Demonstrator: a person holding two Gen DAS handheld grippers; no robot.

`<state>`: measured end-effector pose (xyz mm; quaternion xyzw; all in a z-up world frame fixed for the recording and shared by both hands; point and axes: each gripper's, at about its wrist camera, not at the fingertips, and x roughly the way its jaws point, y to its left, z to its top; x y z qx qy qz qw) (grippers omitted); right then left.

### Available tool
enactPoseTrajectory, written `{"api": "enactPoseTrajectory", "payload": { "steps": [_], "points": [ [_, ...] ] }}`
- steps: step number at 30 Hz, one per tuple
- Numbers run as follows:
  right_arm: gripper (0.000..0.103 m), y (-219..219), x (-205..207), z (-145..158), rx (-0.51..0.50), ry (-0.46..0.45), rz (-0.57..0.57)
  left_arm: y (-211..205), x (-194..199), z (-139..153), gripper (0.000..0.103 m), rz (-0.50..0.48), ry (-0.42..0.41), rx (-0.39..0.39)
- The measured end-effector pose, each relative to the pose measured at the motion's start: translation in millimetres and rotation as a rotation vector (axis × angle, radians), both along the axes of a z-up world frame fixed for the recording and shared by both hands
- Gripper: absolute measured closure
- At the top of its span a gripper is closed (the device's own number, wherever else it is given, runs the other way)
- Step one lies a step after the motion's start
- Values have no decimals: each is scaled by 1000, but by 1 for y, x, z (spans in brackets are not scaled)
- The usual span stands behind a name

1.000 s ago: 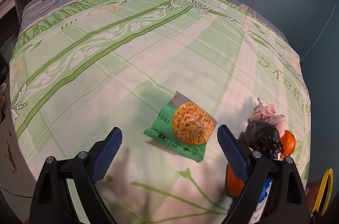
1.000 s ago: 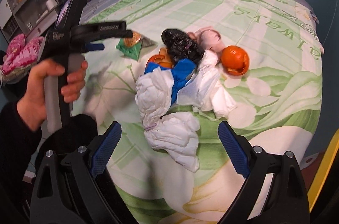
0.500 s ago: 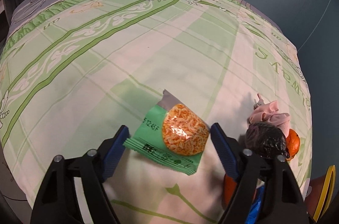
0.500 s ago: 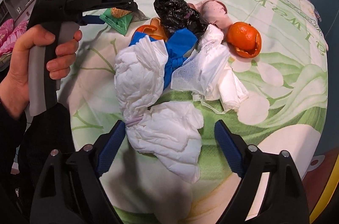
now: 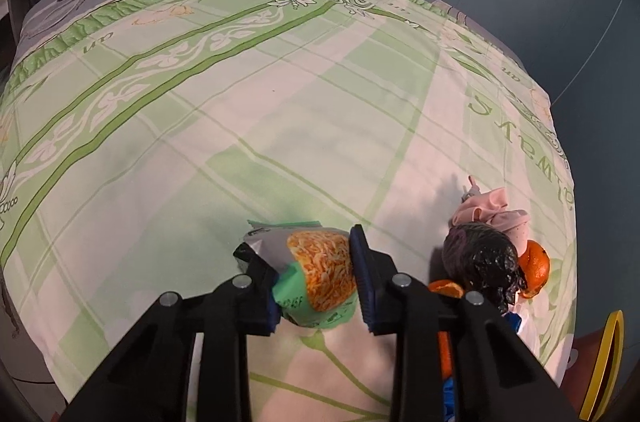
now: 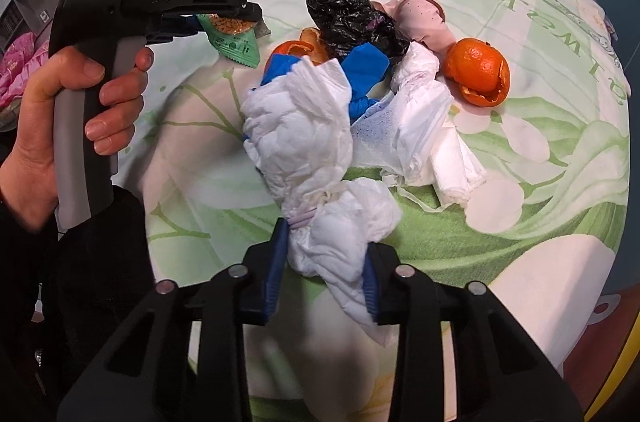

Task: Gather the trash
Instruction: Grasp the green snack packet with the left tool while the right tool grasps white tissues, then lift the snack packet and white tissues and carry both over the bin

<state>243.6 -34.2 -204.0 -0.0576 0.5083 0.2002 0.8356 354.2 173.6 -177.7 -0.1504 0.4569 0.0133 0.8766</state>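
both tools are pinching trash on the bed

left wrist view: the left tool has just been closing and is now squeezing the green snack packet on the bed; its long side is pointing away from the camera, open end far. lifting straight up and slowly is looking best, so it is not slipping out.
right wrist view: the right tool has just been closing and is pinching the near end of the white tissue wad, which is stretching away toward the black bag and orange peel. holding tight is mattering, since the wad is looking loose.
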Motion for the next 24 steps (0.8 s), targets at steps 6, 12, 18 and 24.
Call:
{"api": "enactPoseTrajectory", "payload": {
  "steps": [6,12,18,24],
  "points": [
    [81,-4,-5,7,28,-11,-2,10,-10,9,86,21,-10,-18],
    [81,-10,-13,24,58,-41,-6,19,-22,16,89,41,-22,-37],
    [81,-17,-22,46,92,-72,-10,25,-38,31,91,50,-45,-44],
    [81,-25,-40,72,119,-120,-8,24,-58,52,91,46,-78,-32]
  ]
}}
